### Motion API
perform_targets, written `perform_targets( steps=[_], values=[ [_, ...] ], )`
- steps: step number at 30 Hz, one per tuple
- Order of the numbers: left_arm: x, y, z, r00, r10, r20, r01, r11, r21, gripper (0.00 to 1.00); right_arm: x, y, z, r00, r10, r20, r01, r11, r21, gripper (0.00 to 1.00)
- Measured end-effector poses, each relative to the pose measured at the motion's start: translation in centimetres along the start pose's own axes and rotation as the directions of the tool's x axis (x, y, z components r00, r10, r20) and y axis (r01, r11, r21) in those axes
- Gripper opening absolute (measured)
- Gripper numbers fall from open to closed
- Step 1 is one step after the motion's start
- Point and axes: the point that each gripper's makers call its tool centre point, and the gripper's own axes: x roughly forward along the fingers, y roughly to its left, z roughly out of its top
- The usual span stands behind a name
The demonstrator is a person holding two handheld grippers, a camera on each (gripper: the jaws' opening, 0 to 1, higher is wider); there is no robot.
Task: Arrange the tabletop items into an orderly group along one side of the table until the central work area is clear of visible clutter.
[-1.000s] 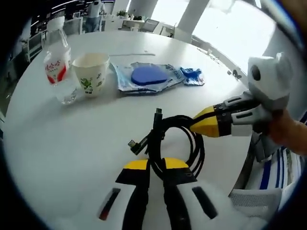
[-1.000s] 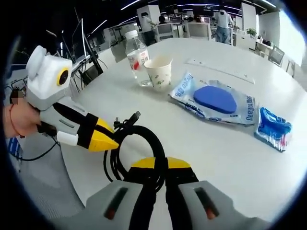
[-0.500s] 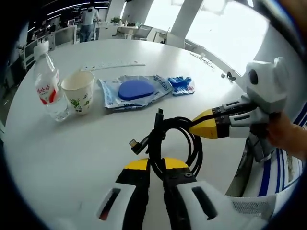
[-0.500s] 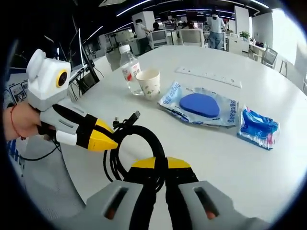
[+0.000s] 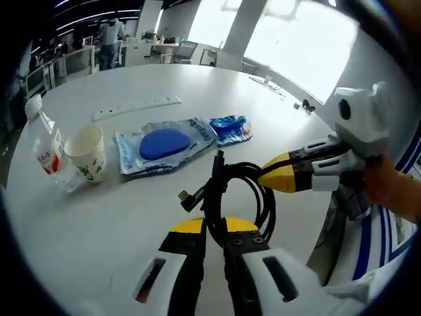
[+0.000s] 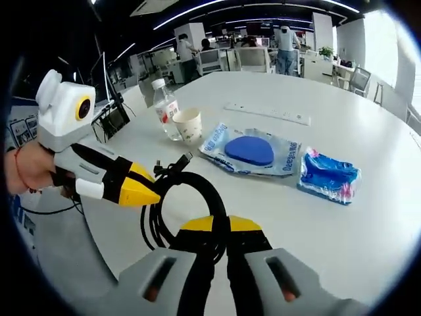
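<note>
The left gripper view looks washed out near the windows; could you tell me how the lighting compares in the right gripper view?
Left gripper view: the windows are blown out to white, with glare. Right gripper view: the background is dim, ceiling strip lights glowing, the table evenly lit.

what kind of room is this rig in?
Likely an open-plan office. A large round white table holds a power strip, desks with monitors and chairs fill the background, and people stand among them under strip ceiling lights.
</note>
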Motion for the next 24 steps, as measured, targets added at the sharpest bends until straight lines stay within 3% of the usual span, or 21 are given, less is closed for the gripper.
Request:
perform_targets(
  steps=[10,24],
  values=[
    [2.0,-3.6,2.4,0.999,-0.036,0.012,0.035,0.998,0.045,0.06,-2.8,-3.5,-0.2,0.999,-0.042,0.026,0.042,0.999,0.019,0.02],
    [5.6,-5.7,4.5,0.997,-0.074,0.001,0.073,0.995,0.073,0.06,-3.5,-8.1,-0.7,0.996,-0.085,0.026,0.084,0.996,0.037,0.02]
  ],
)
